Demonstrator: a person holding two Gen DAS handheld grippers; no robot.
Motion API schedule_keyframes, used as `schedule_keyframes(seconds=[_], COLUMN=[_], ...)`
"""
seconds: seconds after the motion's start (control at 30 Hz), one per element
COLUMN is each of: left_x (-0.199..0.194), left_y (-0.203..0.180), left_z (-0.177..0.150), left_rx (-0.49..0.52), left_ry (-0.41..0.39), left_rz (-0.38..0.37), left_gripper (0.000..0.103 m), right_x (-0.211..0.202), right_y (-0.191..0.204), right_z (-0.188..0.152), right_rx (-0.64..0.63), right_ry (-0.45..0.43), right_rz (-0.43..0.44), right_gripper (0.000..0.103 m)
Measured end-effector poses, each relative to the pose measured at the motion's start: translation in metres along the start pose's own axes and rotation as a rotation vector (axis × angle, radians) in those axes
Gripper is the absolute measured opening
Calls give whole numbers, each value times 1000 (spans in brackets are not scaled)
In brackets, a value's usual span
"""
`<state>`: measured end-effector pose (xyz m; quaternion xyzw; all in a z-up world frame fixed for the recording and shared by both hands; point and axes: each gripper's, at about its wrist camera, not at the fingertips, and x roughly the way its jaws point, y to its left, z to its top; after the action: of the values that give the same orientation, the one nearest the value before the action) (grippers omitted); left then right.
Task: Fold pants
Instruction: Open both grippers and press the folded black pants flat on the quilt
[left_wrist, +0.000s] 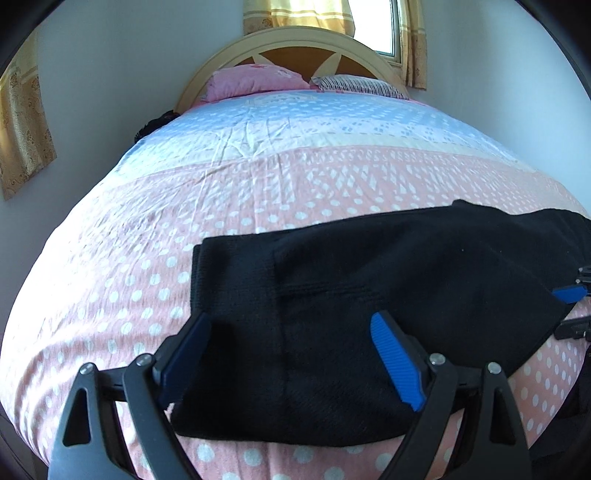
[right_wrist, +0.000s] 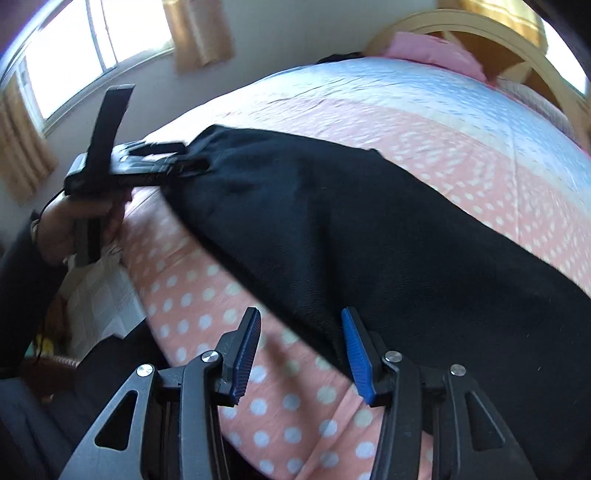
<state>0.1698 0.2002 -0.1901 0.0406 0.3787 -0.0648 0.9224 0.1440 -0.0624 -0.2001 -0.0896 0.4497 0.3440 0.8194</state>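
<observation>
Left wrist view: on the bed we see the black pants lying folded near the front edge.
Left tongs: spread wide over the pants — nothing pinched.
Right wrist view: pants run across the dotted sheet.
Right tongs: half apart, empty — the pants' edge lies just beneath.
Hand: grips the left tongs' handle.
</observation>
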Motion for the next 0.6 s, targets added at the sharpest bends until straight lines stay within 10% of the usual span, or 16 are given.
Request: schedule_keyframes(seconds=[0.23, 0.6], left_x=[-13, 32], left_y=[8, 25], left_z=[18, 15], left_rx=[-89, -187], left_ry=[-115, 67], left_rz=[-27, -16], left_gripper=[100, 103], right_x=[-7, 80], right_y=[-63, -108], right_z=[68, 123], right_rx=[257, 512], right_ry=[-117, 52], right_rz=[39, 109], right_gripper=[48, 37])
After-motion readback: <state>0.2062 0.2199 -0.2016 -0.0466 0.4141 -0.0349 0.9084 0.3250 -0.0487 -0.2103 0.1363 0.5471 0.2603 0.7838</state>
